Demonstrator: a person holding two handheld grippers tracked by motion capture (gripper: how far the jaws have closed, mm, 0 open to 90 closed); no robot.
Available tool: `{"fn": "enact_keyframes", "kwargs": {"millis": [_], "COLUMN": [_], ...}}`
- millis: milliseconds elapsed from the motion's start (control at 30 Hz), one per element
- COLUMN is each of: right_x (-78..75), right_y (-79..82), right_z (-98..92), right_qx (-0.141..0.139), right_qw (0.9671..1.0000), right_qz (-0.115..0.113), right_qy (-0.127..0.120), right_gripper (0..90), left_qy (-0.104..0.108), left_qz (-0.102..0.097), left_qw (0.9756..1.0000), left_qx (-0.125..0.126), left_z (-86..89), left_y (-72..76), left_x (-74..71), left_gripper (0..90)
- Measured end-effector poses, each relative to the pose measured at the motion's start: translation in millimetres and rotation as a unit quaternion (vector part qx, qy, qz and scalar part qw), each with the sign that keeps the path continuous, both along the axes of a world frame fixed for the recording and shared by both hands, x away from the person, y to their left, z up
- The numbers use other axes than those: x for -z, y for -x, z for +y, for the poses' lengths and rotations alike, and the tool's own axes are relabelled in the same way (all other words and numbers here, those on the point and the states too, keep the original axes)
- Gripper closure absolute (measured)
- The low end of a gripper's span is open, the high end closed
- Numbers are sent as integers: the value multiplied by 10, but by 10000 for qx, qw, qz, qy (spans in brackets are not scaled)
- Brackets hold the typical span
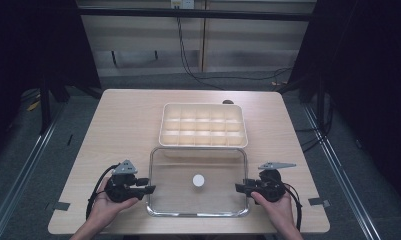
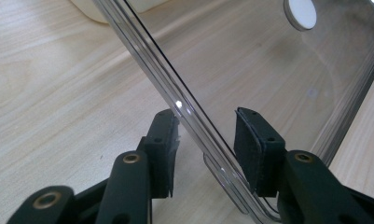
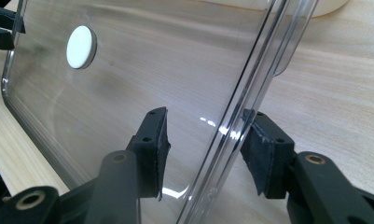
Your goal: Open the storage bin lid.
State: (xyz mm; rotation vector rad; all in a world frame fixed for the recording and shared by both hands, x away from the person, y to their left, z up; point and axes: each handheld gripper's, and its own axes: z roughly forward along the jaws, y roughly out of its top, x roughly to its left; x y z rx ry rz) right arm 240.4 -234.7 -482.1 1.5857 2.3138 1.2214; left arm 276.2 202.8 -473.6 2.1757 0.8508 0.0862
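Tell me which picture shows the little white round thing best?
The right gripper view: the white round disc looks big and whole on the clear lid. The left gripper view cuts it off at the top edge. The high view shows it tiny, mid-lid.

I worked at a pale wooden surface (image 1: 123, 125) standing on grey floor (image 1: 48, 165). Beyond it ran a light panelled wall (image 1: 248, 40) crossed by a dark rail (image 1: 198, 13), with black cables (image 1: 188, 60) trailing down. Dark curtains (image 1: 368, 75) closed both sides.
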Motion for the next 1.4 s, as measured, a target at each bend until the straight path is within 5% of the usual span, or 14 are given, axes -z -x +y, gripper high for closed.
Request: {"fn": "enact_keyframes", "kwargs": {"millis": [233,667,1100,1400], "right_x": [48,98,120,77], "right_y": [-37,-30,-10,-7], "right_z": [0,18,12,-45], "right_qx": [97,159,395,525], "right_qw": [9998,9993,9989,9983], "right_qz": [175,308,201,-30], "right_qy": [-11,131,164,257], "right_gripper": [503,435,360,345], "left_qy": [63,-20,-25,-5], "left_qz": [209,297,599,523], "left_qw": [9998,9995,9981,9986], "left_qx": [-25,41,140,102], "left_z": [-8,-69,-98,-89], "left_y": [-45,-21,-46,-60], "left_x": [52,97,169,160], "left_gripper": [585,541,481,429]}}
